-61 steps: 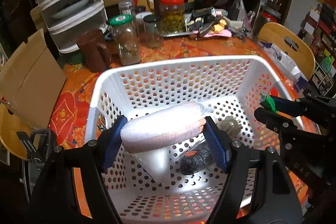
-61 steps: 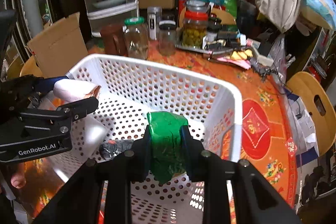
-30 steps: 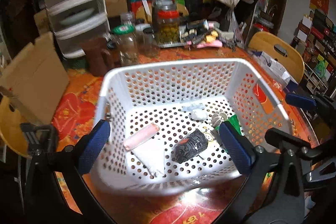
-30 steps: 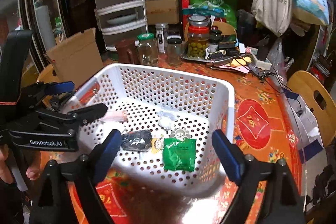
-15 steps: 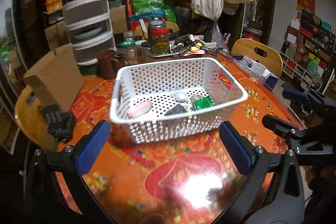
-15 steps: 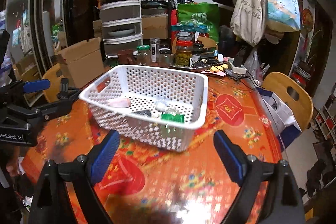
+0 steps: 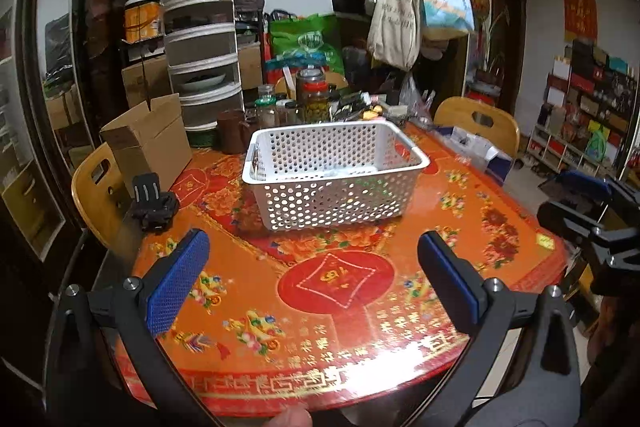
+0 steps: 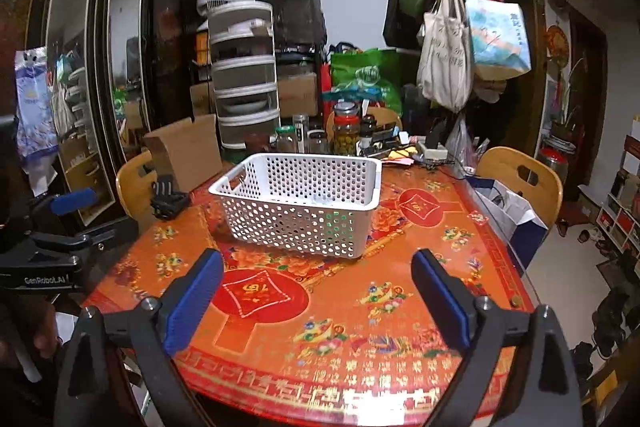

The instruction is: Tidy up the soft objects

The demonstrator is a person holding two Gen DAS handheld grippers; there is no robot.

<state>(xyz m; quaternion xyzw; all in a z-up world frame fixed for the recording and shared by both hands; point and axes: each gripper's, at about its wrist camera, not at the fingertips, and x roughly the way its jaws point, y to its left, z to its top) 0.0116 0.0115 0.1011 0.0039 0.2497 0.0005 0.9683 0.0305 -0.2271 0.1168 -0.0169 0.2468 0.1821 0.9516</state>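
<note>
On the left, a cardboard box (image 7: pixel 150 143) is standing open. I am holding my left gripper (image 7: pixel 312 281) and right gripper (image 8: pixel 316 301) wide, gripping nothing. The white basket (image 7: pixel 332 201) is sitting farther off, mid-table, something green (image 8: pixel 335 223) showing through its holes.

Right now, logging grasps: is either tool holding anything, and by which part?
Nothing is held: left tool and right tool are both open, empty.
</note>
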